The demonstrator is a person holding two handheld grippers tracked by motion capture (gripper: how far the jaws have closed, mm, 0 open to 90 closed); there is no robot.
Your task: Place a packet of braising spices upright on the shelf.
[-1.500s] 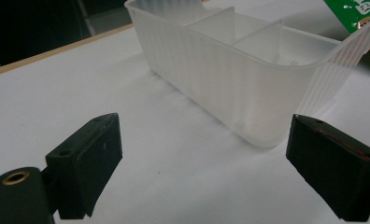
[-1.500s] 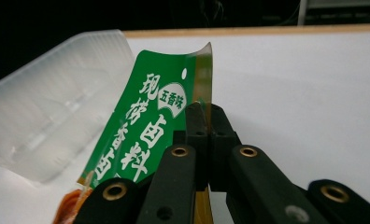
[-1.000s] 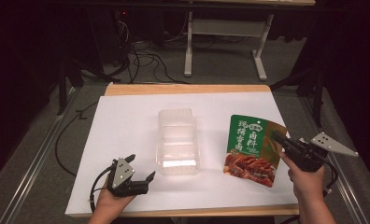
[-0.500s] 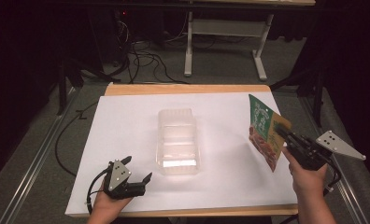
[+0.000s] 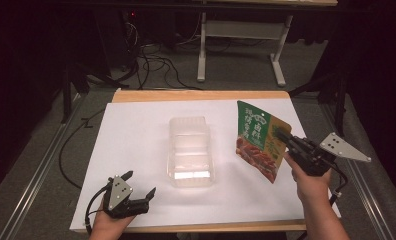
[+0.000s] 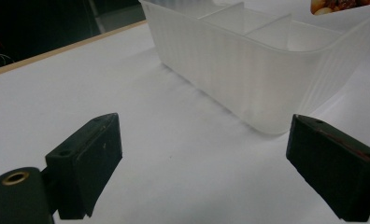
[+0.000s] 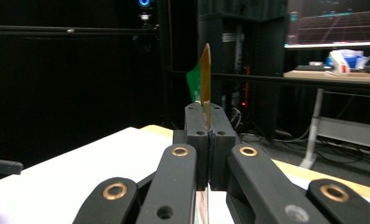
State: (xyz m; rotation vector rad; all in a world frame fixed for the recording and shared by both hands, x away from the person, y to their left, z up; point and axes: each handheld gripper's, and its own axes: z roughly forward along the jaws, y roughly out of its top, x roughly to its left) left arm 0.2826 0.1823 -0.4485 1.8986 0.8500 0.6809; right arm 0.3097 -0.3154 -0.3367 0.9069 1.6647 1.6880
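A green and orange food pouch (image 5: pixel 258 140) hangs upright above the right half of the white table, lifted off the surface. My right gripper (image 5: pixel 282 136) is shut on the pouch's right edge; in the right gripper view the pouch edge (image 7: pixel 205 84) stands thin between the closed jaws. A clear plastic compartment box (image 5: pixel 190 150) sits at the table's middle, open side up. My left gripper (image 5: pixel 138 184) rests open near the front left edge, with nothing between its fingers. In the left gripper view the box (image 6: pixel 262 70) lies just ahead of the open jaws.
The white sheet (image 5: pixel 136 130) covers a wooden table. Cables trail on the floor at the left and behind. A white table frame (image 5: pixel 241 45) stands beyond the far edge. A rail (image 5: pixel 41 175) runs along the left side.
The pouch lay flat on the table a second ago; my right gripper has lifted it and turned it upright, facing the camera. The left gripper stayed near the front left edge.
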